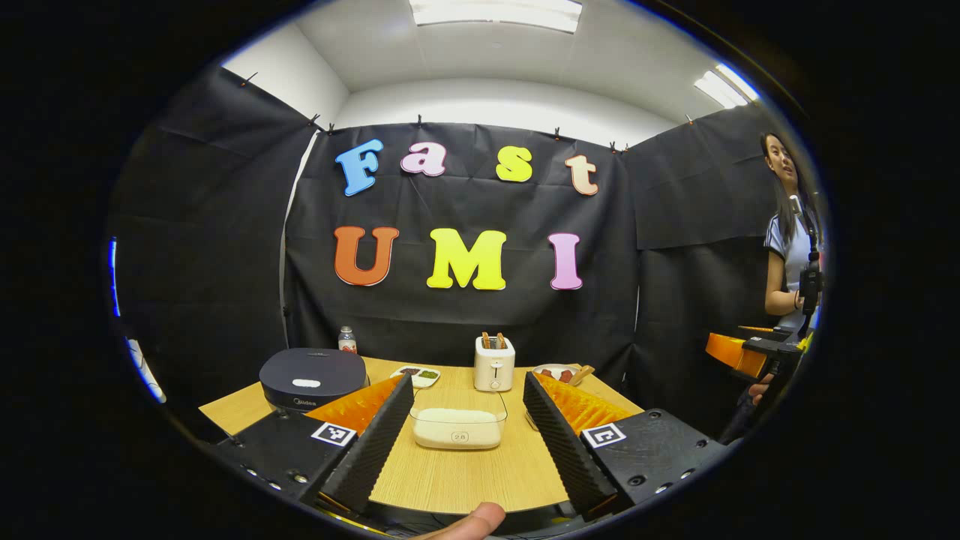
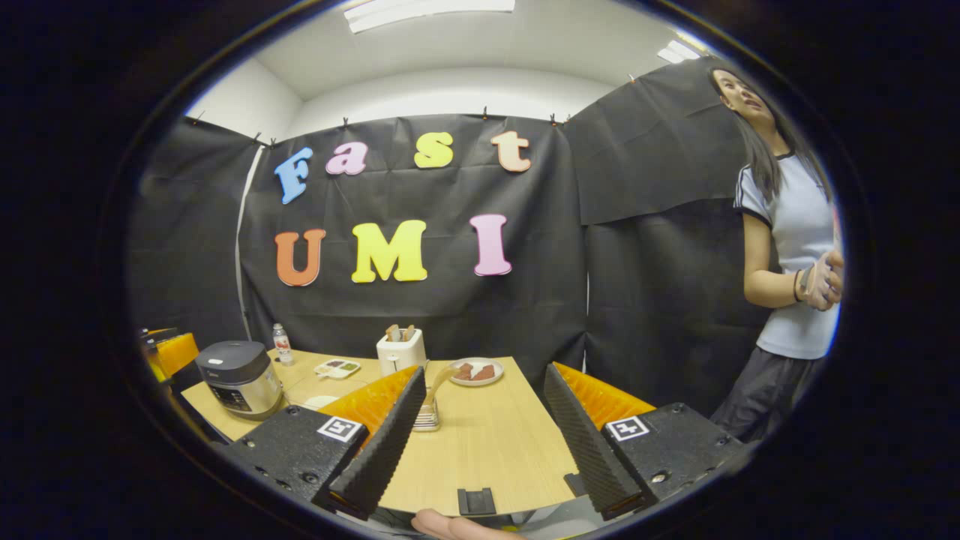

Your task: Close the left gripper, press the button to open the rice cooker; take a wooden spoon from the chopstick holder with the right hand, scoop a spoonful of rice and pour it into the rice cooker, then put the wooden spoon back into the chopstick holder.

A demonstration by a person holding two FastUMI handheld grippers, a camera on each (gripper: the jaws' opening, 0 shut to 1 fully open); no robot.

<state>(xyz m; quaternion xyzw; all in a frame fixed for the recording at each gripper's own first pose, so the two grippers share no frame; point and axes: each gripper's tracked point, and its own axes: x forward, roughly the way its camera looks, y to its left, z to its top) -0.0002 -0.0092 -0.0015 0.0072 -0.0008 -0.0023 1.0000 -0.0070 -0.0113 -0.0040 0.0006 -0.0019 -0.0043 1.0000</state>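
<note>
I held both tongs, left point(image 1: 466, 442) and right point(image 2: 480, 442), spread; unclosed left tongs risked straddling the cooker point(image 1: 313, 377) button.

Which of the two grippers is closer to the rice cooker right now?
Left. The left gripper has the rice cooker just beyond its left finger; the right gripper sees it farther off at the table's left end.
</note>
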